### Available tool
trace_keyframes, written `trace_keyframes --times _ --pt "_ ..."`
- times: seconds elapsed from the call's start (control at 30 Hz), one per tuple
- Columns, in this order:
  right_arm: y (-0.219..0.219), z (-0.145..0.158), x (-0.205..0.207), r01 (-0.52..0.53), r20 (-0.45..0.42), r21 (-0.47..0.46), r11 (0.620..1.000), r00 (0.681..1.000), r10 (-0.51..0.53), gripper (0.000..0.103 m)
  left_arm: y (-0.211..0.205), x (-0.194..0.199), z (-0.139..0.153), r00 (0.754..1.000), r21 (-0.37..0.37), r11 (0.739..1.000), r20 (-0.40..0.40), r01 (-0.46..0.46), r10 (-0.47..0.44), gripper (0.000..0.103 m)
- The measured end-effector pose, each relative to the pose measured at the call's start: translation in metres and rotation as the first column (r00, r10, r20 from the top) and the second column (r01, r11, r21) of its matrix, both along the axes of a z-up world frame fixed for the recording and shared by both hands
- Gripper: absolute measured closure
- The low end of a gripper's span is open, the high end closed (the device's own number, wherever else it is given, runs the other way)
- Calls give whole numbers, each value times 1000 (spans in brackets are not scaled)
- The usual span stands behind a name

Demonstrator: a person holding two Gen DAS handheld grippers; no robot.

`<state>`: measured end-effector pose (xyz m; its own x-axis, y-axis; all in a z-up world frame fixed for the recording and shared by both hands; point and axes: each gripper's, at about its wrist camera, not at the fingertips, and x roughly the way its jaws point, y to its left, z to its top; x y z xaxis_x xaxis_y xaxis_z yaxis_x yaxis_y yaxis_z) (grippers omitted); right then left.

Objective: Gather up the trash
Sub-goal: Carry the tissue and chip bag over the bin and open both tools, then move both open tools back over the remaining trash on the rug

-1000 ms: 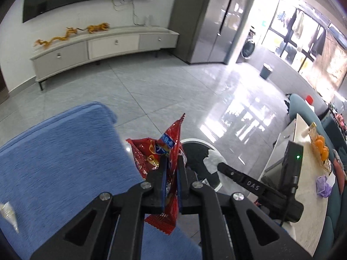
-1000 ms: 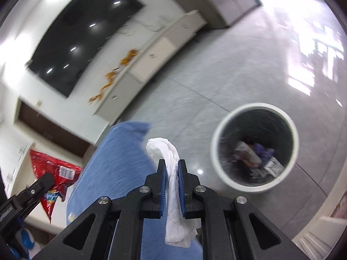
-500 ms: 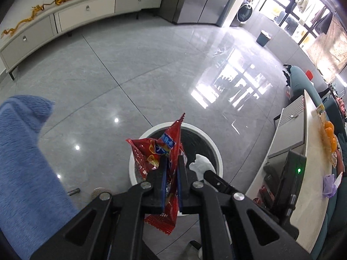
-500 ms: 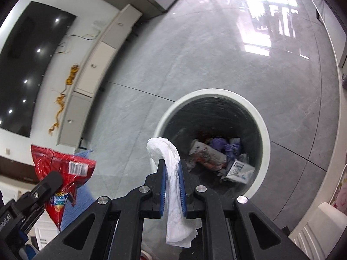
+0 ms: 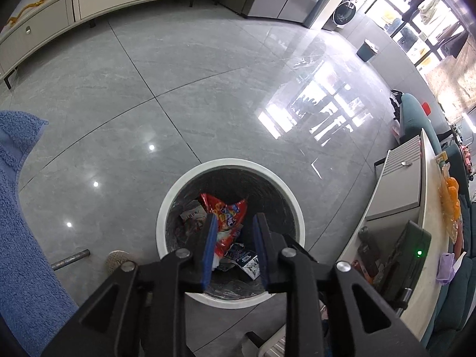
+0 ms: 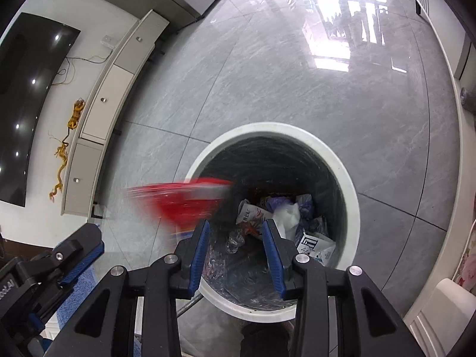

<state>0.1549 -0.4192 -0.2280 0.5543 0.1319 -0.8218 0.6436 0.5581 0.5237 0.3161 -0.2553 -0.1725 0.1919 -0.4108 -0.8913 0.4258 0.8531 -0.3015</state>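
Left wrist view shows my left tool wide open and empty, the red snack wrapper inside the white-rimmed trash bin directly below. My right tool also gapes empty over that bin.

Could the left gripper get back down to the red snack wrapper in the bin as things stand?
Probably yes: the left gripper hangs open right over the bin, and the red snack wrapper lies on top of the other trash, uncovered.
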Motion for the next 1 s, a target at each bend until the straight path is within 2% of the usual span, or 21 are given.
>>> trace_keyframes --times 0.23,0.5,0.67,0.7,0.73,0.8,1.0 --pt "5 26 -11 35 46 -40 999 998 -33 67 7 -7 19 998 -22 999 31 -47 48 79" --pt "19 65 -24 18 117 -52 999 993 -12 67 39 -33 67 986 -48 993 116 -111 116 79" --pt "35 96 -32 -18 172 -73 997 985 31 67 63 -55 103 969 -46 988 196 -146 153 78" --pt "39 102 -34 -26 182 -80 996 982 40 67 69 -60 110 964 -49 987 212 -153 160 74" --pt "43 111 -37 -35 196 -89 995 979 52 67 74 -64 117 960 -52 986 226 -159 167 64" --pt "50 121 -41 -50 217 -102 994 974 71 67 85 -74 131 947 -61 982 263 -177 187 57" --pt "80 161 -54 -108 289 -148 983 946 148 67 120 -104 166 915 -77 976 339 -204 218 57"
